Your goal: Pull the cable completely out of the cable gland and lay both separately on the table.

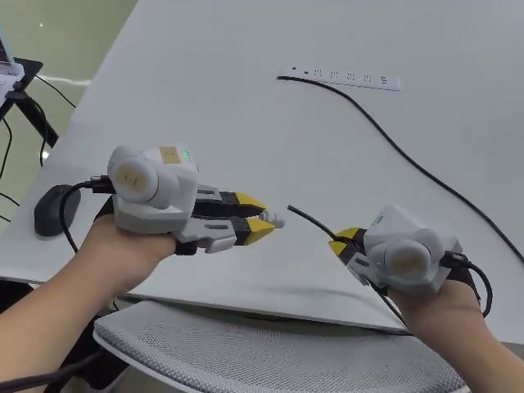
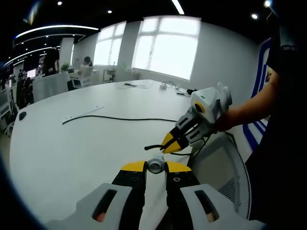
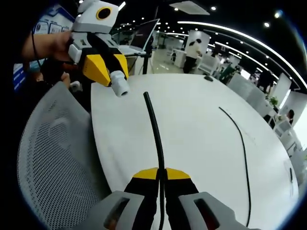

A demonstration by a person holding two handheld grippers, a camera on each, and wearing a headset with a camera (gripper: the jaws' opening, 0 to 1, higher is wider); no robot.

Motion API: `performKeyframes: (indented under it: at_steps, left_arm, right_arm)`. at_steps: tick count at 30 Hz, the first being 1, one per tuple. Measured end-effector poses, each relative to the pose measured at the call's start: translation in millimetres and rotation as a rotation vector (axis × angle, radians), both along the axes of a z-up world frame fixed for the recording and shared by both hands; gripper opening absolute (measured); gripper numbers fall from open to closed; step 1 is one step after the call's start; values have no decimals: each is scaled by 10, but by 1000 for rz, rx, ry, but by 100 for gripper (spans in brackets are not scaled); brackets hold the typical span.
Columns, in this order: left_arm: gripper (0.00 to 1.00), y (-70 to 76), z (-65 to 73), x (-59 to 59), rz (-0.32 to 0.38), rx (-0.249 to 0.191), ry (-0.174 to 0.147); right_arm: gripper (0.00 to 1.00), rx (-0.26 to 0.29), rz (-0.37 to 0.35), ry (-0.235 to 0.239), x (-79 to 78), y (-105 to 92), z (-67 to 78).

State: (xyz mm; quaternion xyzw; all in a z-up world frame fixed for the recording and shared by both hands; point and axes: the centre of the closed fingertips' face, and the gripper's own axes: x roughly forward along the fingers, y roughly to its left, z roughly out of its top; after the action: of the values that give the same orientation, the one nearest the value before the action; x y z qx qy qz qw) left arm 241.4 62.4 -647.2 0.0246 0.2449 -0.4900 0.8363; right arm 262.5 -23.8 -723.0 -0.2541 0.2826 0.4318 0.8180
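The left gripper was closed narrowly on the cable gland, pinching the small pale fitting at its yellow tips so that one end stuck out forward, clear of the jaws. The right gripper was clamped on the black cable, which ran between its jaws and out ahead to a bare free end. That end hung in the air just short of the gland and apart from it, so the cable looked fully out of the fitting. Holding each piece in its own gripper kept the two separated. Both were above the white table, near its front edge, and neither was laid down yet, which I judged to be the step left to do. Further out lay a white power strip with its black lead trailing across the top, a dark rounded object at the left edge, and a grey mesh chair below. A small tan label on the left gripper's body was too small to read, and no brand or other writing could be made out
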Motion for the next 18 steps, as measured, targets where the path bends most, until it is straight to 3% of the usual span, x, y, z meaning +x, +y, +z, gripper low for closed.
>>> performKeyframes:
  at_steps: [4, 9, 18]
  left_arm:
    - [15, 9, -17, 3, -5, -2, -4]
    - [15, 57, -53, -2, -28, 7, -39]
    - [15, 222, -111, 43, -63, -19, -76]
  right_arm:
    - [0, -6, -3, 1, 12, 4, 1]
    - [0, -23, -10, 4, 38, 40, 12]
    - [0, -38, -39, 17, 161, 216, 88]
